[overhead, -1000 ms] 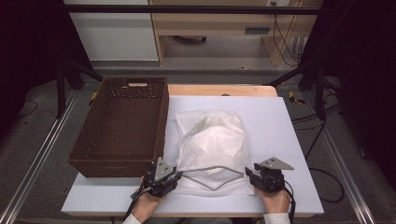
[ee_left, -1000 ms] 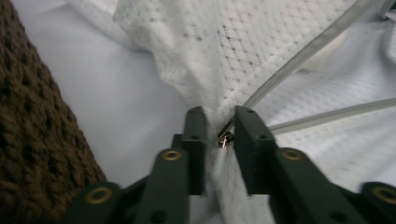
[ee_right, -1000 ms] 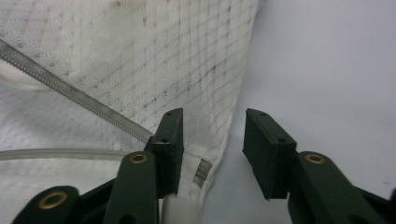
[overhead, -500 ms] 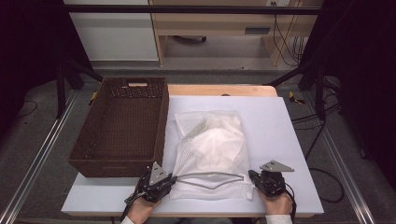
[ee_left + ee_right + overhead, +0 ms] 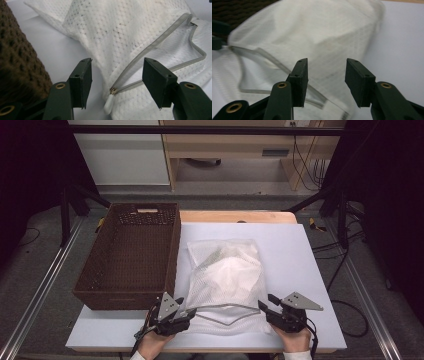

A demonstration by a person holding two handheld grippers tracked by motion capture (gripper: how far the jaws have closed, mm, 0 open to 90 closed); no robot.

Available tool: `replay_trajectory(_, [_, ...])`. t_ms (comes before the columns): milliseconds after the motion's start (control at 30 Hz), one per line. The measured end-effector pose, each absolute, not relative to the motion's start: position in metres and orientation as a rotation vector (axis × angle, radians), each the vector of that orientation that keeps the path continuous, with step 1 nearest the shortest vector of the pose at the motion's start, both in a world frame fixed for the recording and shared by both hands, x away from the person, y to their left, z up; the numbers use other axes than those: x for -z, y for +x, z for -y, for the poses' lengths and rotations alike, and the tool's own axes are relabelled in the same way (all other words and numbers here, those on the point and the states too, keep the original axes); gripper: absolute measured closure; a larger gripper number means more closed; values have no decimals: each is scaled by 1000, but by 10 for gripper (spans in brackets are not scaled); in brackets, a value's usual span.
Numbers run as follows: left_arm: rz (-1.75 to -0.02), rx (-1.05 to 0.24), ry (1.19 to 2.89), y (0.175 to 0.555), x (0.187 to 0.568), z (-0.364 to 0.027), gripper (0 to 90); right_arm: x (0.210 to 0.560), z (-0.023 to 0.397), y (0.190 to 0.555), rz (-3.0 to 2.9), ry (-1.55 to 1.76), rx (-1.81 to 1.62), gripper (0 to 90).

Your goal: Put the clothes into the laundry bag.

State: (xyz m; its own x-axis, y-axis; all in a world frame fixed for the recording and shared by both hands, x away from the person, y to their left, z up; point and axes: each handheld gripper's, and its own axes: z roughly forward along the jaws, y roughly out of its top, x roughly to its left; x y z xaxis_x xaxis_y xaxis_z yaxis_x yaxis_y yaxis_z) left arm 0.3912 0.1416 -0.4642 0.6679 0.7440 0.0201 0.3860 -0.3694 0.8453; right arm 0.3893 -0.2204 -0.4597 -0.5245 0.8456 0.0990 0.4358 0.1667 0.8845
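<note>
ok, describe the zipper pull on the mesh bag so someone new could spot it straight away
Start at the brown woven basket on the left of the white table; the white mesh bag lies just right of it. Follow the bag's grey zipper along its near edge to the left end by the left gripper. The zipper pull is the small white tab hanging from a brass slider, the one smooth solid piece against mesh.

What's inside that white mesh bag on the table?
Through the mesh bag, a bulky white bundle shows, seemingly folded cloth. The netting blurs it, so what it is exactly cannot be told. The zipper stands partly open near the person, the pull at its end.
</note>
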Motion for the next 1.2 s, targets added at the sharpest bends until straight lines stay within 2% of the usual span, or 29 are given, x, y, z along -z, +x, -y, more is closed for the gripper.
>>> replay_trajectory(200, [-741,-511,2040,390,455,-106,382,452,186,384,-2162,1118,-1359,654])
replay_trajectory(333, [-719,-542,2136,401,471,-82,386,461,165,386,-2277,1099,-1287,830])
replay_trajectory(433, [-733,-575,2180,408,479,-73,413,470,154,390,-2332,1104,-1221,896])
replay_trajectory(533, [-761,-606,2193,414,484,-72,564,475,144,394,-2355,1081,-1191,900])
replay_trajectory(700, [-766,-634,2200,416,486,-73,887,475,124,400,-2375,1025,-1154,900])
replay_trajectory(867, [-768,-596,2189,416,484,-77,892,481,104,416,-2392,1023,-1046,900])
replay_trajectory(1200, [-774,-545,2212,416,485,-86,893,489,113,455,-2174,1141,-959,900])
